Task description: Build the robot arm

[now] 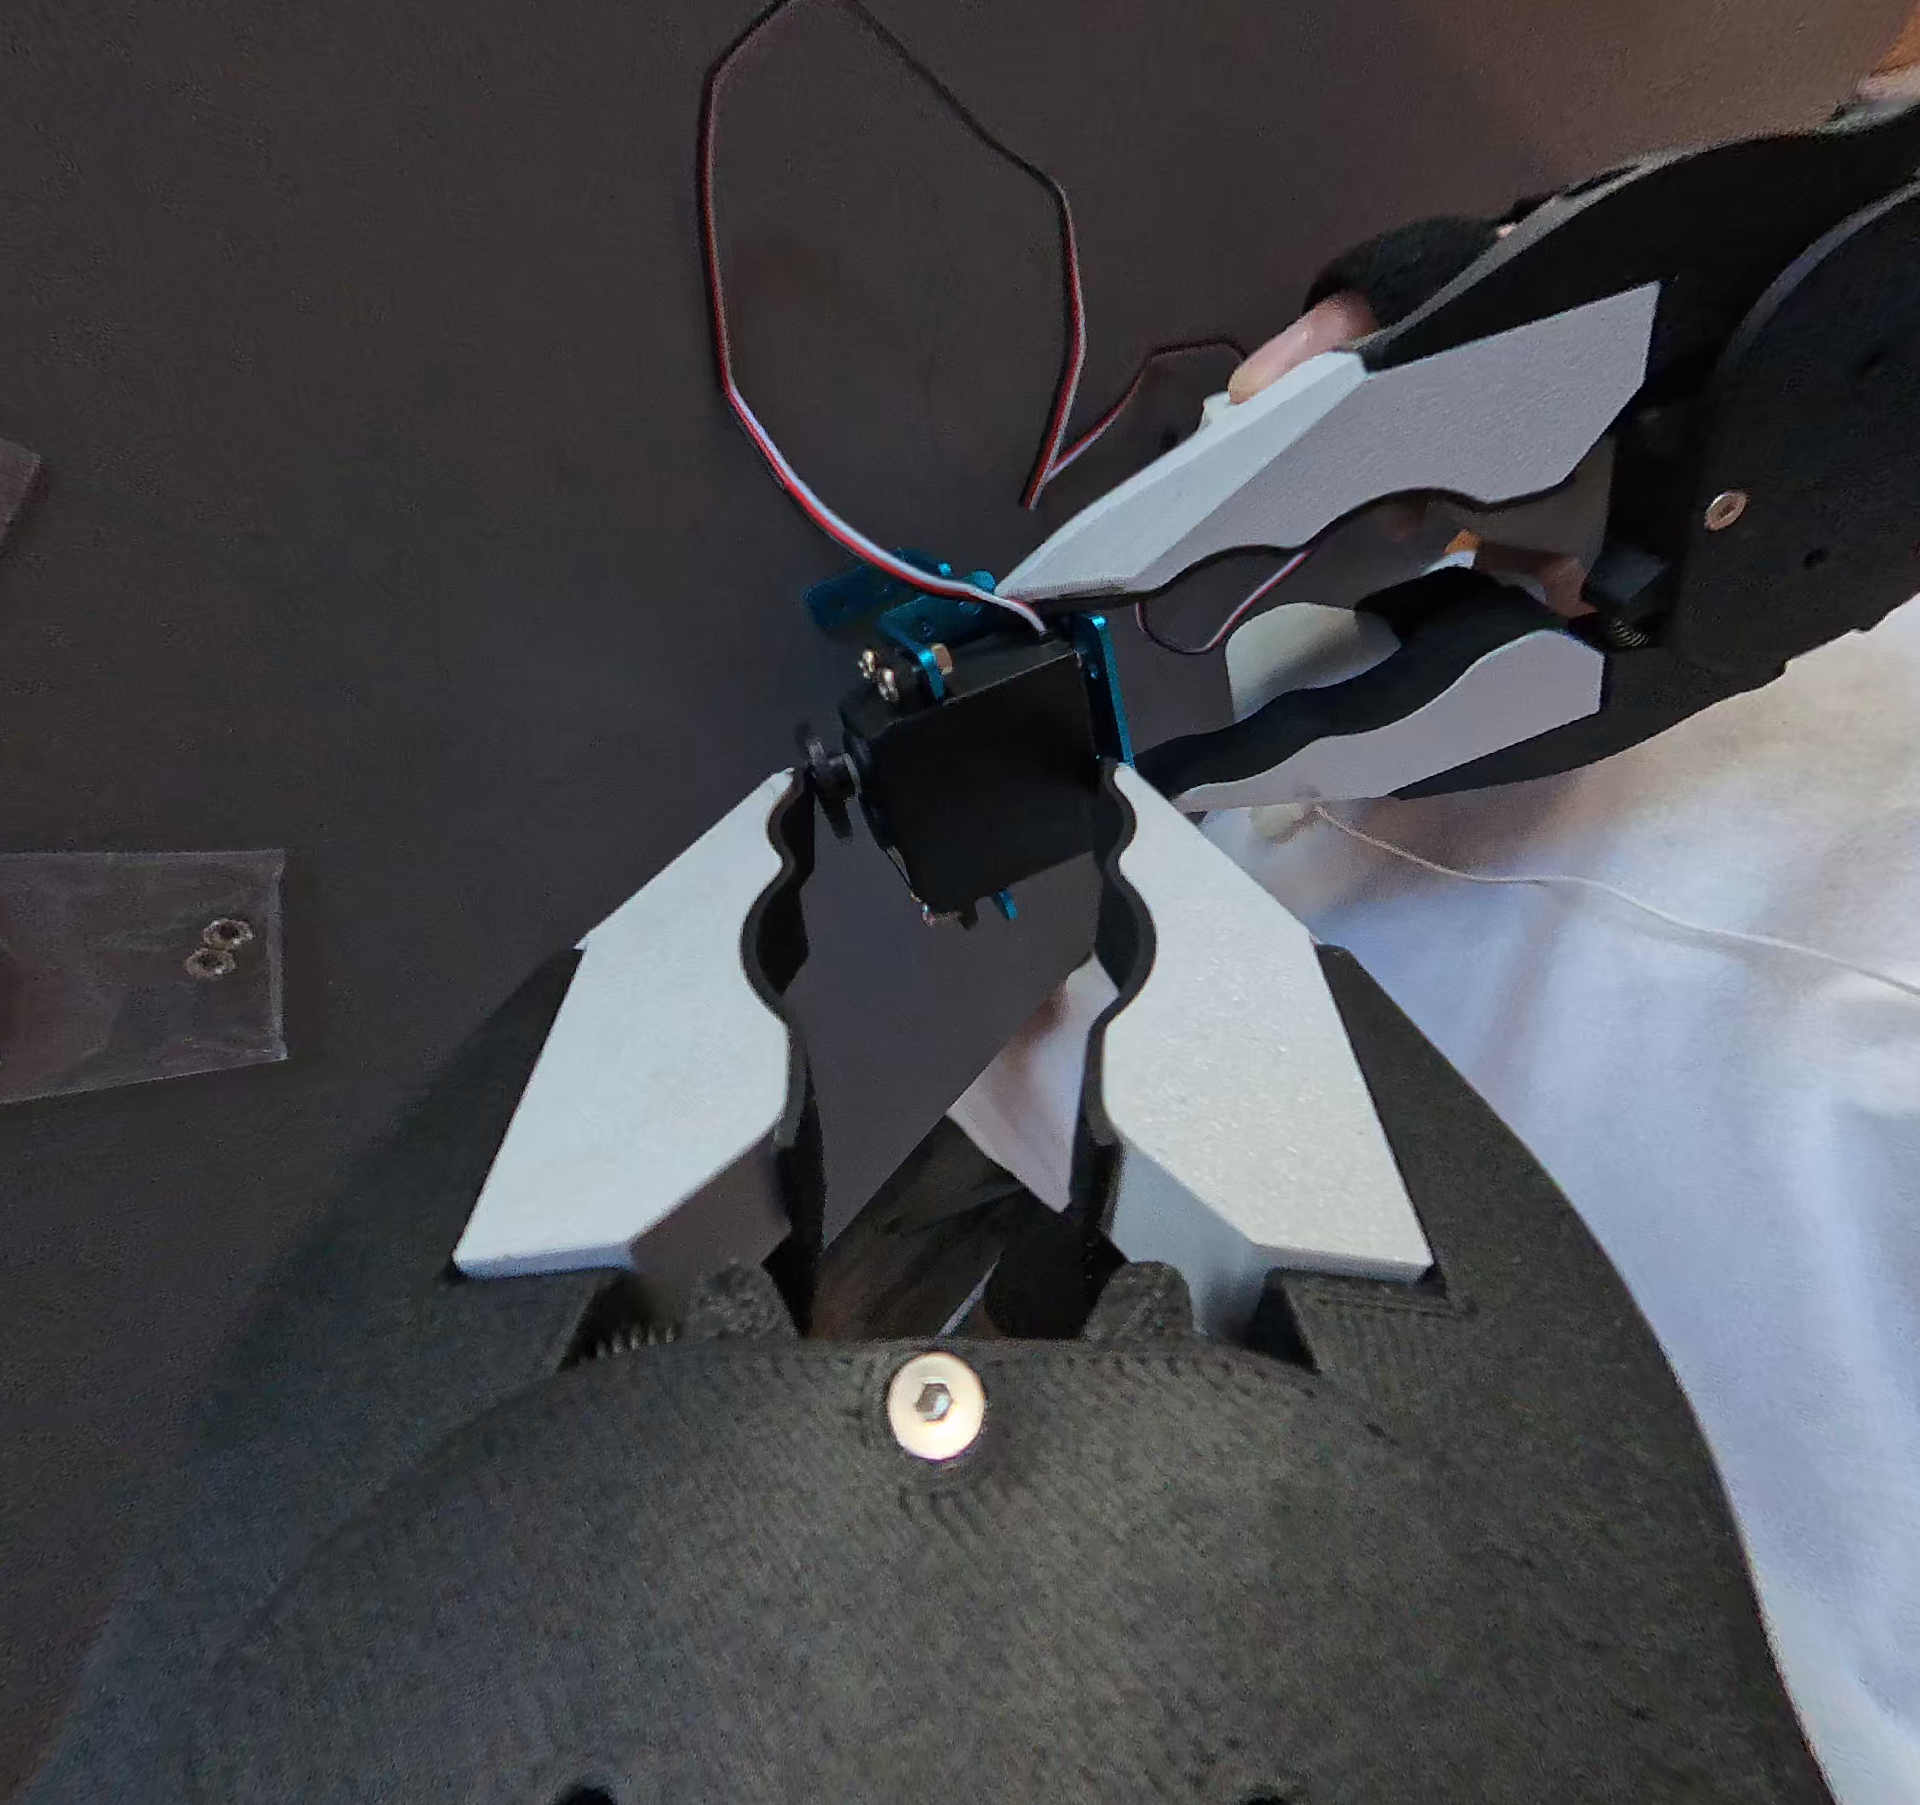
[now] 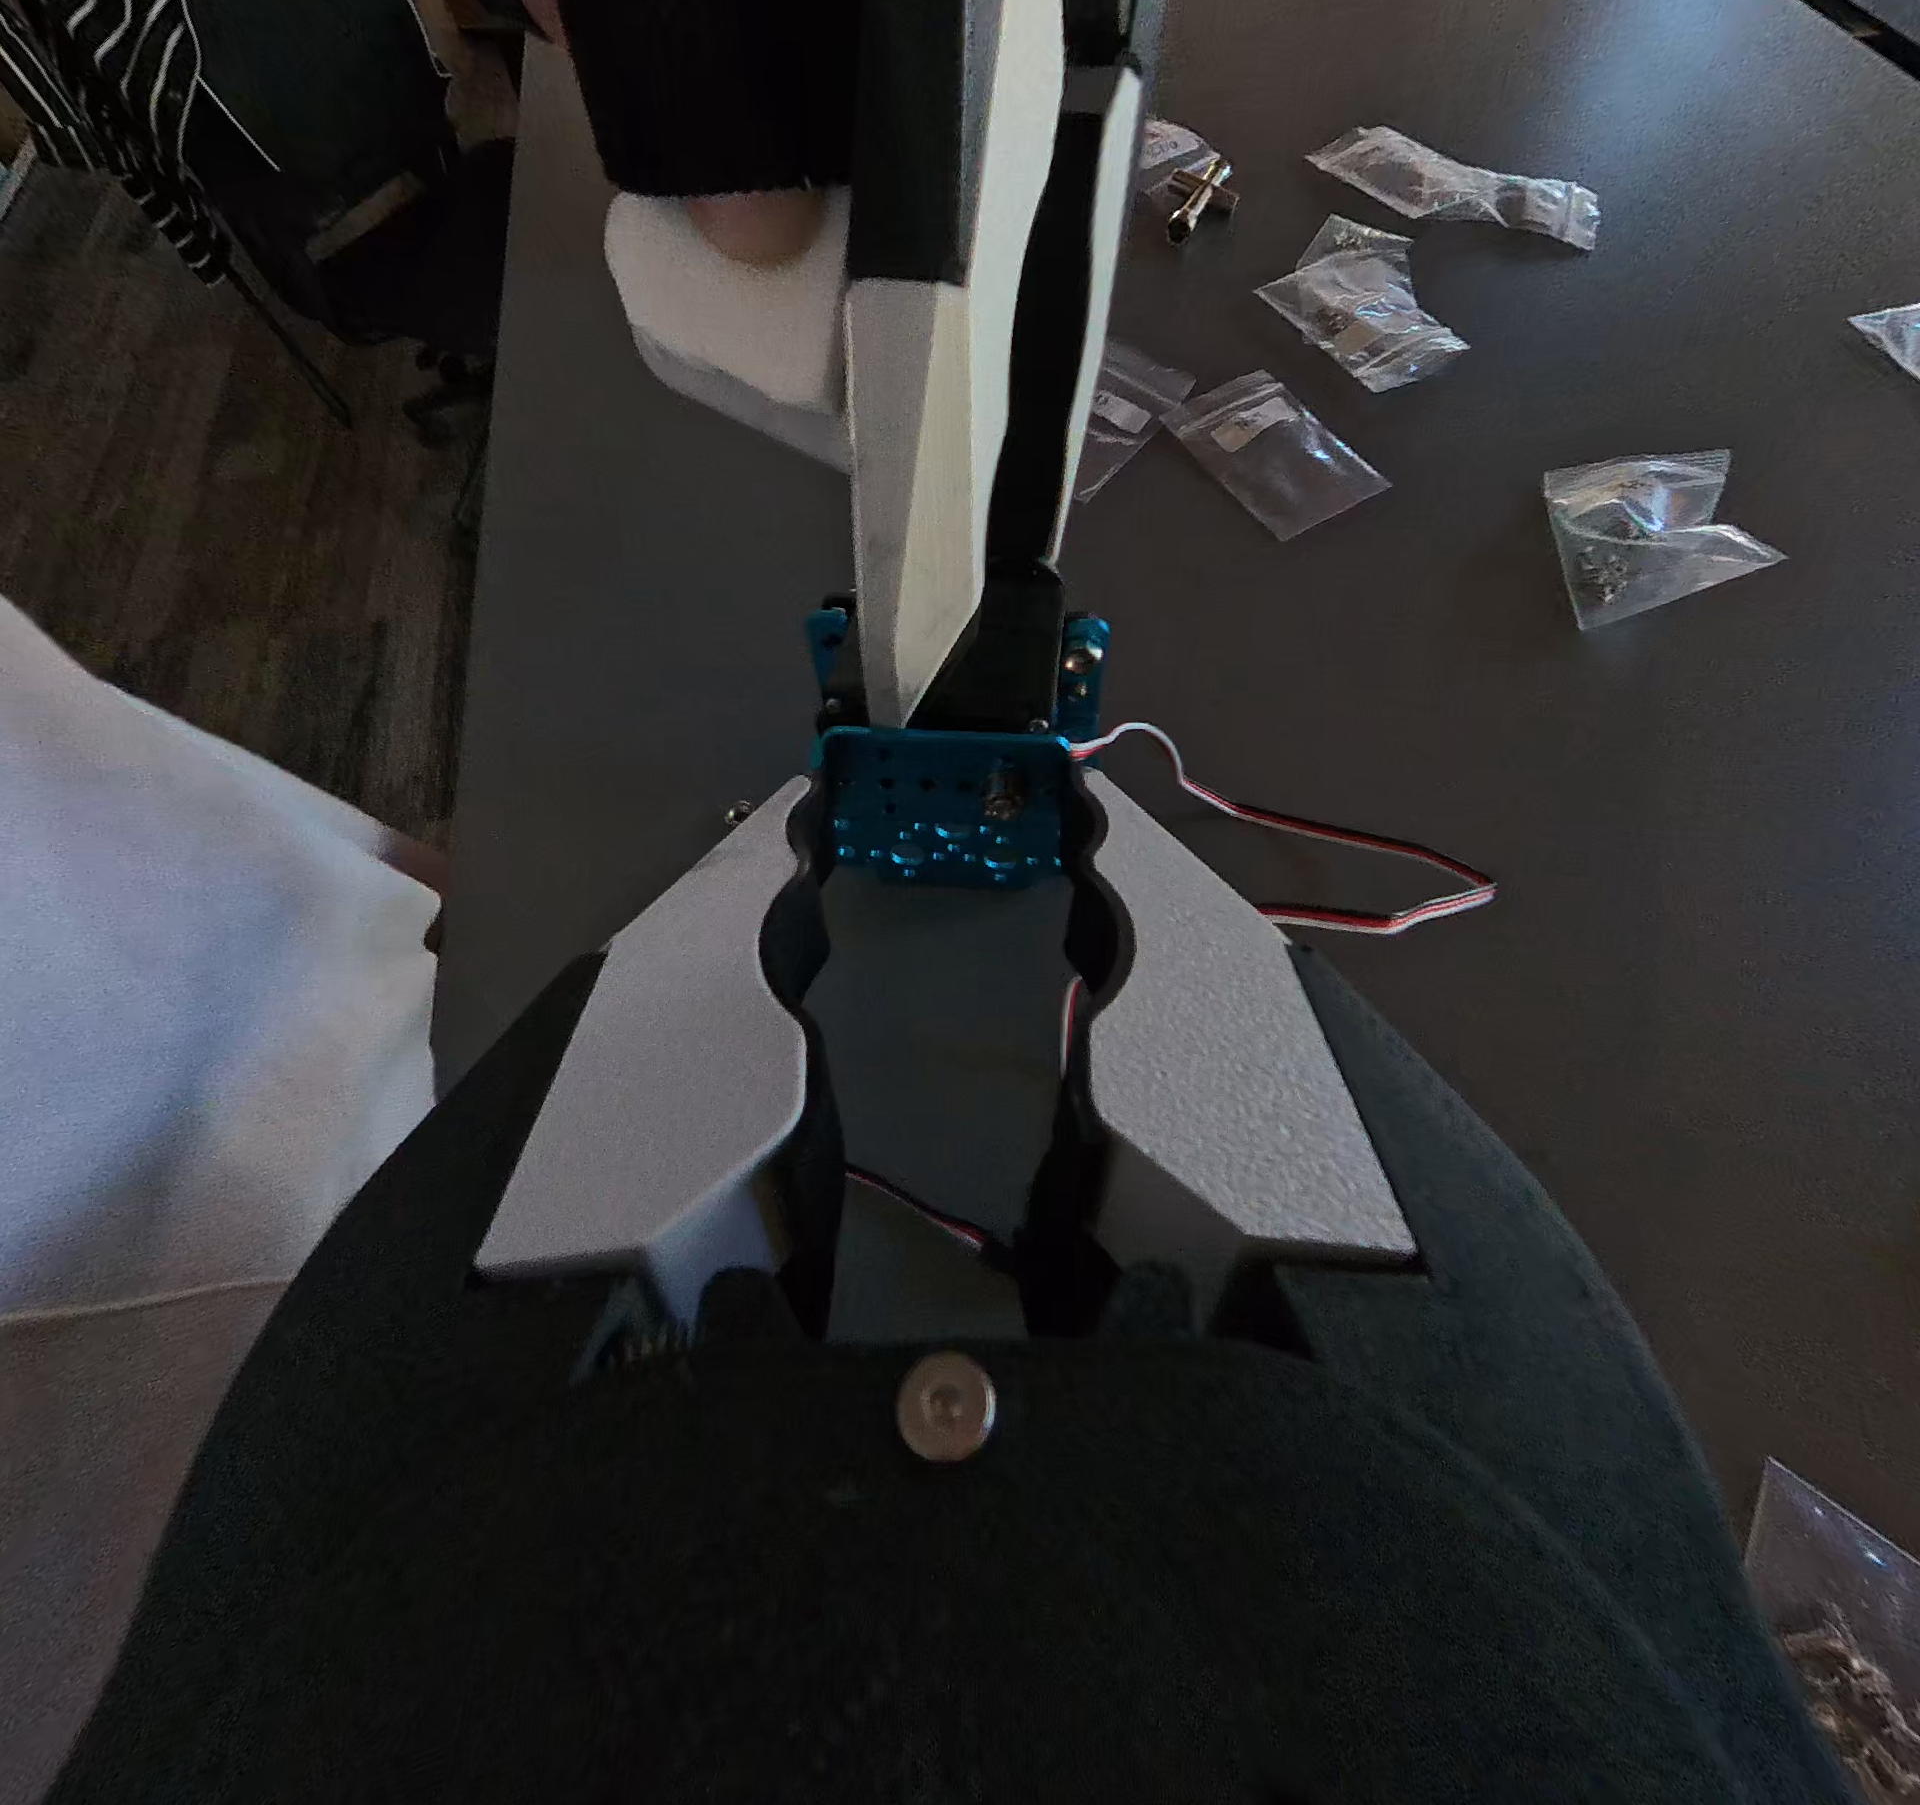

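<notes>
1. Two grippers on one small assembly, over a dark table (image 1: pixel 312 405).
2. Left gripper (image 1: pixel 951 799): jaws narrowed onto the black motor (image 1: pixel 977 768), pinching its two sides at the fingertips.
3. Right gripper (image 2: pixel 945 820): jaws drawn in on the blue bracket (image 2: pixel 935 820) bolted to that motor, gripping its edges.
4. From the motor, a red, white and black wire (image 1: pixel 717 249), looping across the table and passing between the right fingers.
5. Well apart to the right, several clear bags (image 2: pixel 1278 451) of small hardware and a cross-shaped metal tool (image 2: pixel 1200 186).
6. Beside the table edge, white cloth (image 1: pixel 1558 1132).
</notes>
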`<state>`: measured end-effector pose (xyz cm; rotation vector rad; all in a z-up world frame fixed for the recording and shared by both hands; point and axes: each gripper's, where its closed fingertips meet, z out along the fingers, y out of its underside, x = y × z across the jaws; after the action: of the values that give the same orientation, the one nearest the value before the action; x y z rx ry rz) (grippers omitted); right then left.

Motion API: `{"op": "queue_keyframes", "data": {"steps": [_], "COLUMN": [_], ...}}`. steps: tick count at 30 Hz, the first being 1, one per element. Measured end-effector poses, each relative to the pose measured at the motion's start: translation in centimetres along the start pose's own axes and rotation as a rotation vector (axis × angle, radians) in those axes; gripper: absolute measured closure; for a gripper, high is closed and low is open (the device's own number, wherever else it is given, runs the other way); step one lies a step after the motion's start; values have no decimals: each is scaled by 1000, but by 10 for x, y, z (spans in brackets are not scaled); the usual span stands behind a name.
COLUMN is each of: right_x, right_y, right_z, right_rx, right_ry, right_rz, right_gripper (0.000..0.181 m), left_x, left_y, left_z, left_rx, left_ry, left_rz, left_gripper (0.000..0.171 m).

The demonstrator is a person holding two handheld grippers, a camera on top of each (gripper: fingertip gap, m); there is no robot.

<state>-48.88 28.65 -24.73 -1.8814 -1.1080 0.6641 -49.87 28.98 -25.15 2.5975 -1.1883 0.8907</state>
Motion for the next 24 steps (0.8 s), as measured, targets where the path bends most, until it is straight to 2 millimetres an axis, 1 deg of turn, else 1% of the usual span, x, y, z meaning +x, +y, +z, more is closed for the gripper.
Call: {"op": "queue_keyframes", "data": {"steps": [4, 8, 10, 12, 13, 15, 17, 20, 22, 24], "right_x": [0, -1, -1, -1, -1, -1, -1, -1, -1, -1], "right_y": [0, 0, 0, -1, 0, -1, -1, 0, 0, 0], "right_z": [0, 0, 0, 0, 0, 0, 0, 0, 0, 0], "right_rx": [8, 13, 17, 21, 23, 28, 32, 35, 33, 32], "right_ry": [0, -3, -3, -1, 0, 0, 3, 6, 13, 16], "right_rz": [-10, -14, -15, -18, -18, -17, -20, -16, -19, -17], "right_gripper": [138, 138, 138, 138, 138, 138, 138, 137, 137, 137], "left_x": [-1, 3, 1, -4, -2, 3, 7, 4, 10, 10], "left_y": [-3, -7, -3, 5, 7, 10, 11, 16, 18, 19], "left_z": [-2, -17, -26, -29, -30, -30, -30, -22, -18, -14], "left_rx": [44, 148, 206, 262, 302, 398, 495, 601, 667, 726], "left_ry": [14, 100, 106, 69, 85, 138, 183, 130, 115, 55], "left_rz": [-21, -76, -70, -51, -48, -64, -41, 28, 51, 70], "left_gripper": [115, 115, 118, 119, 120, 124, 122, 110, 111, 119]}}
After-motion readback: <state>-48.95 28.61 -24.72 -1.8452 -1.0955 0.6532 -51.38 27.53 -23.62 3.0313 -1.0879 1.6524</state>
